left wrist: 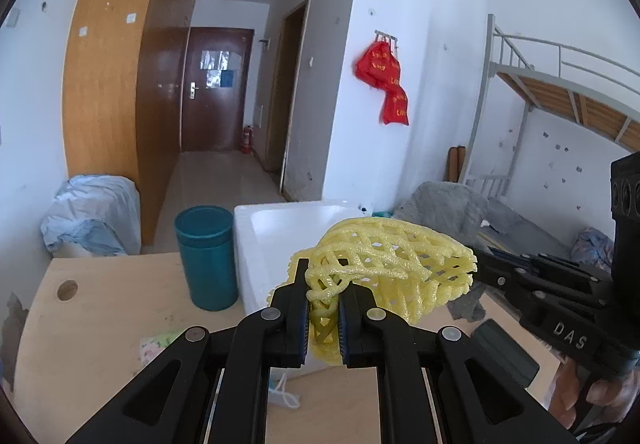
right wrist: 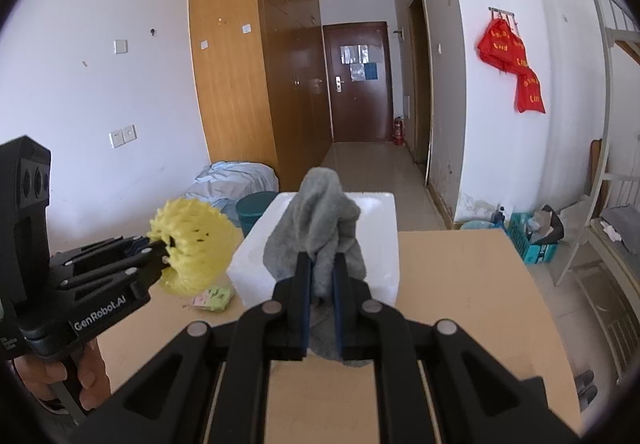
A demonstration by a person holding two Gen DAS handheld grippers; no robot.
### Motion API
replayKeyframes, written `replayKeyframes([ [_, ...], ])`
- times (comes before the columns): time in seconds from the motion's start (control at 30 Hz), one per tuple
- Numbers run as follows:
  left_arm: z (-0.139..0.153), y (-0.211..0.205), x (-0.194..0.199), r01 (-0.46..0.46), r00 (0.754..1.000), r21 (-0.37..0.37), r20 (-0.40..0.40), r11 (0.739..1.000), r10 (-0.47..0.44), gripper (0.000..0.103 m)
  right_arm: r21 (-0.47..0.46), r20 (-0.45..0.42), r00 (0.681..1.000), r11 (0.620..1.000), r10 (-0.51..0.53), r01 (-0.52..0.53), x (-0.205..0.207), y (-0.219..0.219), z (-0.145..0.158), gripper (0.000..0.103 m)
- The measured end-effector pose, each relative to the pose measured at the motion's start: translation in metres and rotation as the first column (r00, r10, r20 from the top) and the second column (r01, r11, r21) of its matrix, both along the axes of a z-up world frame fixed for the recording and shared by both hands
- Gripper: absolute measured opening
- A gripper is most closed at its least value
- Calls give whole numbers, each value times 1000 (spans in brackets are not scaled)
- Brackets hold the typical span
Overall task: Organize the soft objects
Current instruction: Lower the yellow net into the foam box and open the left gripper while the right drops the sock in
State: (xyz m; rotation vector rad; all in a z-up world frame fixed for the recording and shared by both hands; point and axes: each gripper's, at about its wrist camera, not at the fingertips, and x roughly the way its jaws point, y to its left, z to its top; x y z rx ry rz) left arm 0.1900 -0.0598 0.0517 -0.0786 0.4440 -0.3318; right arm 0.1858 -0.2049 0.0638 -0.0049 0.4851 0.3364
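Observation:
My left gripper (left wrist: 325,280) is shut on a yellow foam net sleeve (left wrist: 384,264), which it holds in the air in front of the white foam box (left wrist: 276,228). In the right wrist view the same yellow net (right wrist: 192,248) hangs from the left gripper (right wrist: 162,246) at the left, beside the box. My right gripper (right wrist: 320,264) is shut on a grey fleece cloth (right wrist: 320,220), bunched up and lifted before the white foam box (right wrist: 380,204). The right gripper's black body (left wrist: 560,284) shows at the right of the left wrist view, with a bit of grey cloth (left wrist: 466,304) below the net.
A teal cylindrical container (left wrist: 208,256) stands left of the box on the wooden table (left wrist: 120,304). A floral tissue pack (right wrist: 212,298) and a white mask with ear loops (left wrist: 286,396) lie on the table. A hand (right wrist: 64,376) grips the left tool. A bunk bed (left wrist: 560,92) stands at the right.

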Motion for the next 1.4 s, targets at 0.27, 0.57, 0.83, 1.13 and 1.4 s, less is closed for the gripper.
replayKeyframes([
  [0.27, 0, -3, 38, -20, 1000, 2, -7, 1000, 20, 12, 4, -33, 999, 1000, -9, 9, 32, 1, -6, 12],
  [0.57, -9, -3, 72, -1, 998, -12, -60, 1000, 0, 12, -4, -46, 999, 1000, -14, 14, 52, 2, -10, 12],
  [0.83, -22, -9, 102, 26, 994, -14, -107, 1000, -27, 12, 2, -65, 998, 1000, -16, 16, 67, 2, -18, 12],
  [1.13, -33, -13, 114, 17, 992, 6, -123, 1000, -16, 15, 4, -76, 997, 1000, -19, 19, 74, 2, -20, 12],
  [1.4, -21, -12, 100, -3, 998, 15, -61, 1000, 4, 54, 12, -72, 997, 1000, -15, 16, 72, 5, -16, 12],
])
